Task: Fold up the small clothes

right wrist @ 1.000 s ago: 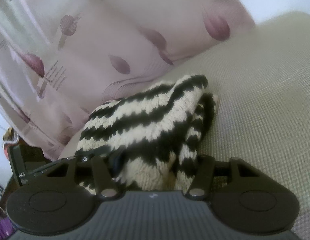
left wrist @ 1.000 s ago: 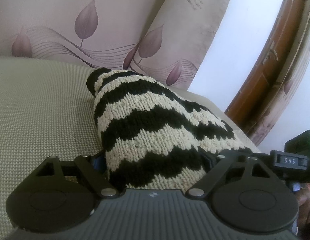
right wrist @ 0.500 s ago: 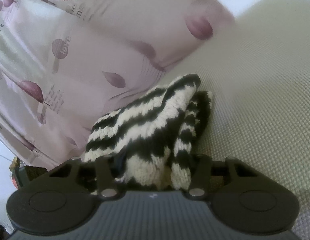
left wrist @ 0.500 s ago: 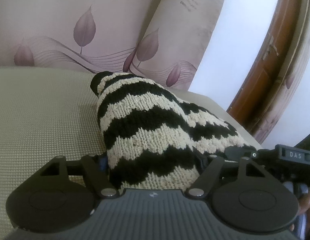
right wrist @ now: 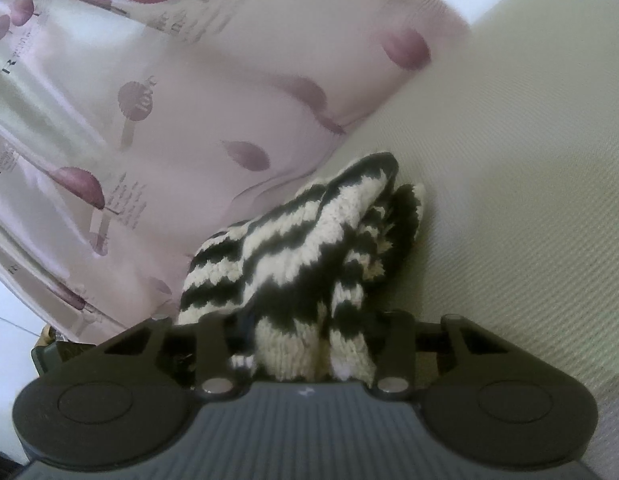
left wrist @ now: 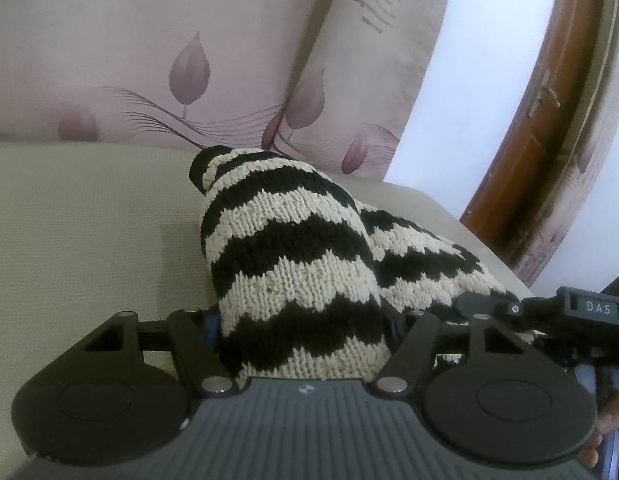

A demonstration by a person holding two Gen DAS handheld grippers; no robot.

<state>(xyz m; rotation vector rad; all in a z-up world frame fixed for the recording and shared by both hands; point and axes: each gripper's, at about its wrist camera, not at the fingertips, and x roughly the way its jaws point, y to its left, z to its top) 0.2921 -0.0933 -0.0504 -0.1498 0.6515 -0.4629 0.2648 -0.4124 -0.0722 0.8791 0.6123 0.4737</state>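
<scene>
A black-and-cream zigzag knitted garment (left wrist: 293, 264) rises in a tent shape off the beige seat (left wrist: 89, 240). Its near end fills the jaws of my left gripper (left wrist: 305, 320) and hides the fingertips; the jaws are closing and squeeze the knit. At the right edge of the left wrist view, the right gripper's black fingers (left wrist: 485, 303) reach into the garment's other end. In the right wrist view the knit (right wrist: 301, 248) is bunched in folds between the jaws of my right gripper (right wrist: 305, 332), which are closing and pinch it.
Pink leaf-print cushions (left wrist: 149, 60) (right wrist: 189, 120) stand along the back of the seat, right behind the garment. A brown wooden door frame (left wrist: 549, 140) curves at the right. Bare beige seat (right wrist: 529, 160) stretches right of the garment. A person's hand (left wrist: 605, 432) shows at the lower right.
Both pairs of jaws have narrowed on the knit. The garment's near ends have lifted and drawn together, bunching it more. The right wrist view has rolled, and the cushions fill more of it.
</scene>
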